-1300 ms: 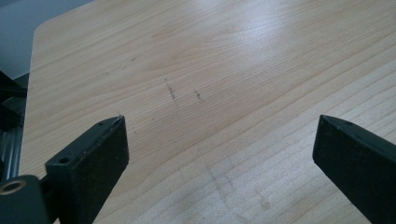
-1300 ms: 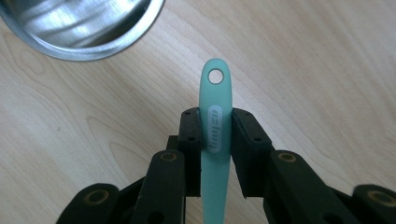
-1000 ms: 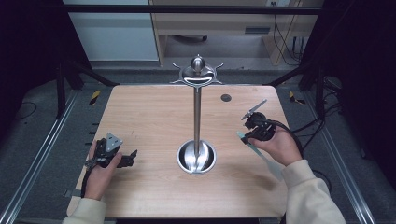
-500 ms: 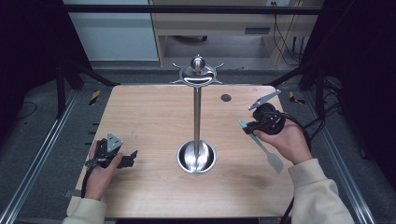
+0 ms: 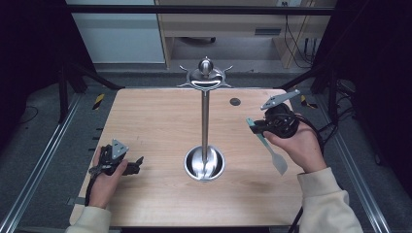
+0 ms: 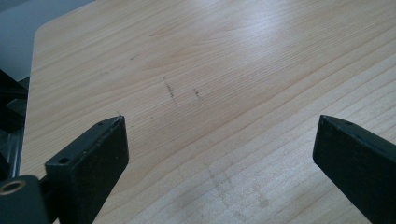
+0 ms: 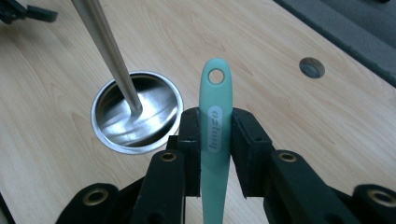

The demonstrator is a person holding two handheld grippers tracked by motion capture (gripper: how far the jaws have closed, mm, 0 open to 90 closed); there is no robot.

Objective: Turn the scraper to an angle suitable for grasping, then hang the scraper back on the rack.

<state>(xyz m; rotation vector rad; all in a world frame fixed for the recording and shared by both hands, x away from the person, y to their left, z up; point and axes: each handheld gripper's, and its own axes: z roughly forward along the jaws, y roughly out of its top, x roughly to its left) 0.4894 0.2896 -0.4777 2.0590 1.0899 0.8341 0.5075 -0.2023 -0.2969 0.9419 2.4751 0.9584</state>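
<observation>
Standing on the wooden tabletop [image 5: 160,116] near its middle is a steel stand [image 5: 205,116]: a thin upright pole rising from a shallow round dish [image 7: 135,112], with a ring of curved hooks [image 5: 206,80] and a knob at the top. The right gripper [image 5: 272,124] is held above the right side of the tabletop, well clear of the stand, and its jaws are clenched on a mint-green spatula [image 7: 215,140] partway along the handle. In the right gripper view the handle's end, with its hanging hole, sticks up past the jaws and a pale label on it sits right between them (the lettering is too small for me to read with confidence). From the high view the spatula runs slantwise, its pale blade [image 5: 278,162] hanging down toward the person's side below the right hand [image 5: 301,145], off the wood. The left gripper [image 5: 130,166] rests low at the left side of the tabletop, near the front edge, with the left hand [image 5: 104,179] wrapped round it; its jaws are released, spread wide apart over bare wood with nothing between them. A small dark round hole [image 5: 235,102] sits in the tabletop toward the far right corner, beyond the stand. Cream sleeves [image 5: 328,204] cover both forearms.
</observation>
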